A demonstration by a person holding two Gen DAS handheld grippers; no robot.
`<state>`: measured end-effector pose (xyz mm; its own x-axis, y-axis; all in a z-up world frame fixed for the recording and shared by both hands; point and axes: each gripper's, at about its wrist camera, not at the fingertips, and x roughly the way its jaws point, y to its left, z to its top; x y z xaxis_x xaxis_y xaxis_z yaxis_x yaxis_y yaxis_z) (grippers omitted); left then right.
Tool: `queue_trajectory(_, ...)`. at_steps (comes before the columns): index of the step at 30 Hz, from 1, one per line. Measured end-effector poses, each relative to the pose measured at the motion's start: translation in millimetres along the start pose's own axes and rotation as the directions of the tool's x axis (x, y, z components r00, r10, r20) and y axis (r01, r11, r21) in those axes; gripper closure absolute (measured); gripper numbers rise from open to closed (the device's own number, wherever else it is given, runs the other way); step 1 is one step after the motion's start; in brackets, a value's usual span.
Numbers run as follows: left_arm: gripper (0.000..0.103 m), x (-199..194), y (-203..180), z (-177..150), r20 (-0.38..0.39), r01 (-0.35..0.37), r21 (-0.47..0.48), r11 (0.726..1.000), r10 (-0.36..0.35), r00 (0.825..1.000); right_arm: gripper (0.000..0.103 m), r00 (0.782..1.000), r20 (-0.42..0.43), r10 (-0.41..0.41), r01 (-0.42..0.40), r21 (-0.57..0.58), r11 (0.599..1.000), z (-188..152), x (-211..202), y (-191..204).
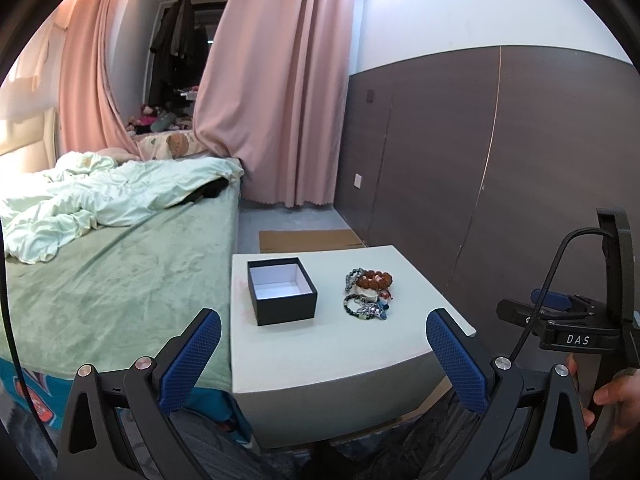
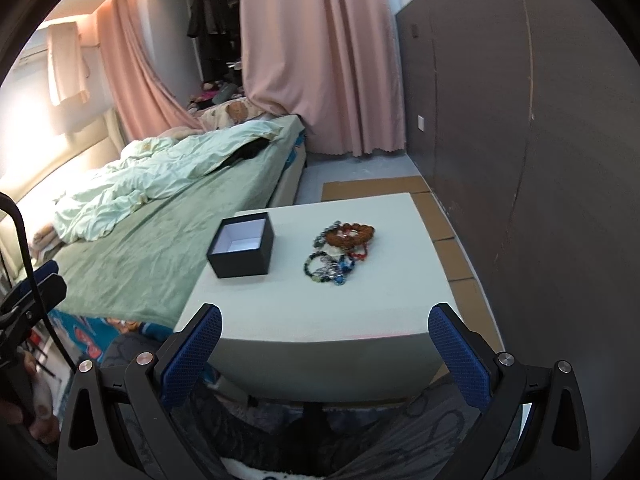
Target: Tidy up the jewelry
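A black box (image 1: 282, 291) (image 2: 242, 251) with a white inside stands open and empty on the left part of a white table (image 1: 340, 344) (image 2: 360, 304). To its right lies a pile of beaded bracelets (image 1: 368, 294) (image 2: 340, 252), with a brown wooden-bead one on top. My left gripper (image 1: 324, 336) is open, held short of the table's near edge with nothing between its fingers. My right gripper (image 2: 325, 334) is open too, also near the front edge and empty. The right gripper also shows at the right of the left wrist view, held by a hand (image 1: 612, 396).
A bed (image 1: 120, 280) (image 2: 160, 216) with a green sheet and a rumpled pale duvet lies directly left of the table. A dark panelled wall (image 1: 500, 168) runs along the right. Cardboard sheets (image 2: 440, 220) cover the floor behind and beside the table. Pink curtains (image 1: 280, 80) hang at the back.
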<state>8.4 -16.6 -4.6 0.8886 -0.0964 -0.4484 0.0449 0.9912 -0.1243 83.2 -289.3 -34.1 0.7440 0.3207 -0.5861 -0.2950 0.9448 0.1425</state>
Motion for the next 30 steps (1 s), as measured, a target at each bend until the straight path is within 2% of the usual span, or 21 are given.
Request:
queue_trajectory(11,0.001,67.4,-17.6,1.8,-0.109,0.05,0.006,0.999,-0.049,0.993,0.0,0.999,-0.039,-0.01,0.013,0.086,0.996,2.9,31.5,-50.0)
queue_trajectory(21,0.001,125.0,-36.0,8.2,-0.184,0.093,0.019,0.995,-0.088,0.979,0.0,0.996,-0.089,0.033,-0.017,0.172,0.985,5.3,58.4,-94.5)
queue_trajectory(24,0.004,142.8,-38.2,10.0,-0.201,0.083,0.026,0.996,-0.076,0.977,0.0,0.994,-0.088,0.058,-0.041,0.184,0.982,7.0,64.6,-100.1)
queue_trajectory(26,0.013,155.9,-38.3,11.6,-0.22,0.089,0.02,0.996,-0.082,0.972,0.003,0.992,-0.092,0.088,-0.068,0.201,0.977,8.8,70.8,-104.2)
queue_trajectory(30,0.018,182.4,-37.7,14.5,-0.263,0.092,0.015,0.996,-0.085,0.961,0.012,0.986,-0.116,0.123,-0.093,0.238,0.967,12.8,90.6,-112.1)
